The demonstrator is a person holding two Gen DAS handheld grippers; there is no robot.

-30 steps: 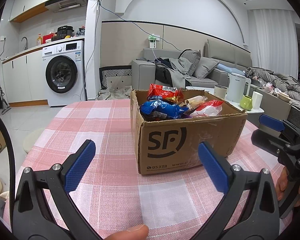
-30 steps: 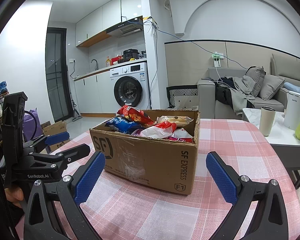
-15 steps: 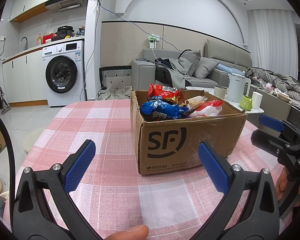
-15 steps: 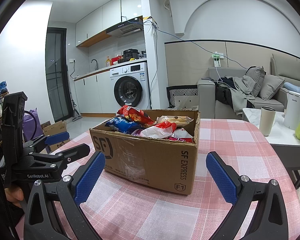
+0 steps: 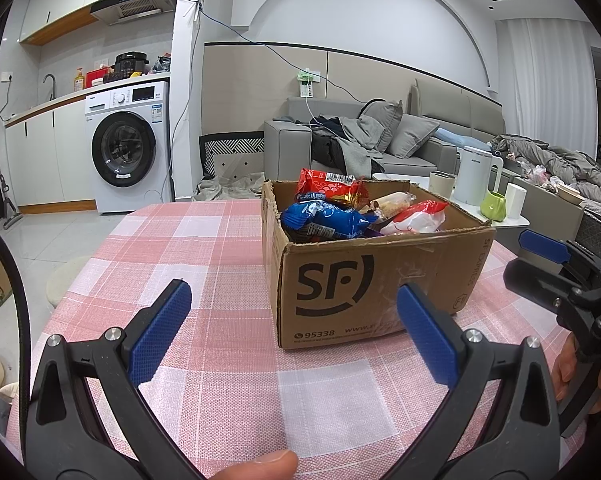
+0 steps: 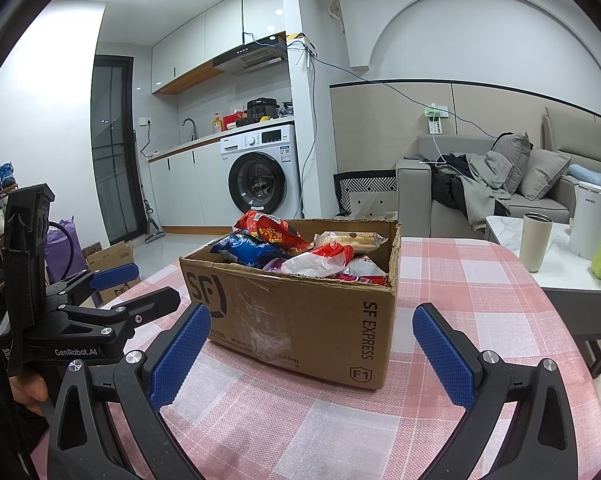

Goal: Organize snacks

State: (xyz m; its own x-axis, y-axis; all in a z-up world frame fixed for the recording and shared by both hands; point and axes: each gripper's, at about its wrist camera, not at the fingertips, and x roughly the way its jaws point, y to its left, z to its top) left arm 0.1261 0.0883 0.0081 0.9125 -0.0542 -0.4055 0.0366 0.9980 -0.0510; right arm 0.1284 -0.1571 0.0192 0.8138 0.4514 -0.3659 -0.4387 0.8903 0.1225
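Cardboard box (image 5: 374,276) of snacks (image 5: 324,220) on checked tabletop (image 5: 204,264), just ahead of left gripper (image 5: 292,332) and right gripper (image 6: 310,350), both spread wide, holding nothing

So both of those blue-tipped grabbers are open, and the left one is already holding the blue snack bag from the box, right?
Not quite. Both are open, but the left gripper holds nothing: in the left wrist view its fingers hang apart over the tablecloth, short of the box. The blue bag lies in the box with the other snacks. The right gripper is empty too.
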